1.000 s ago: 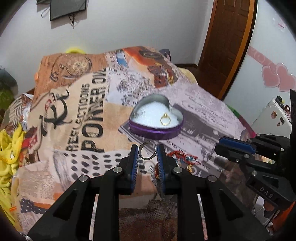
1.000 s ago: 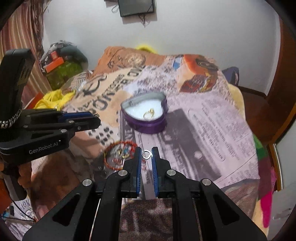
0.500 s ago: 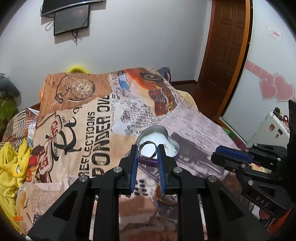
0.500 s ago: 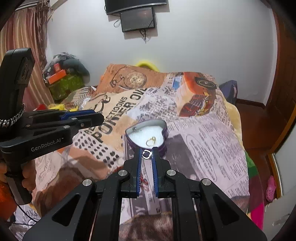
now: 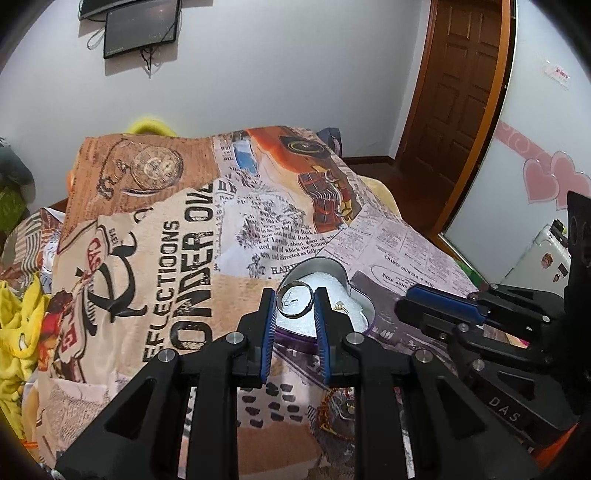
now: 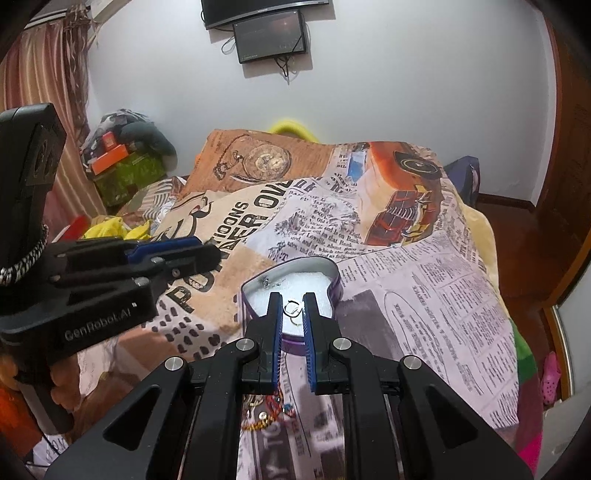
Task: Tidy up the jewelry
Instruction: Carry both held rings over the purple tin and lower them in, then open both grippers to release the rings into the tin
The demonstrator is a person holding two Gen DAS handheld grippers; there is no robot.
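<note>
Claws over heart tin [image 5: 364, 308] | left [image 5: 294, 299] grips hoop [image 5: 295, 303] | right [image 6: 292, 308] apparently pinches ring [image 6: 293, 308]

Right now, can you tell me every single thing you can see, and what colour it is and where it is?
Heart-shaped tin: one, purple outside with white padding, on the blanket in front of both grippers.
Big ring: one, silver, held between the left gripper's fingers.
Small ring: one, silver, held between the right gripper's fingers.
Gold ring: one, on the tin's white padding.
Jewelry pile: one tangle, red, gold and blue, on the blanket below the grippers.
Blanket: one, newspaper and car print, over the bed.
Screen: one, black, on the white wall.
Door: one, brown, far right.
Left gripper: black with blue pads.
Right gripper: black with blue pads.
</note>
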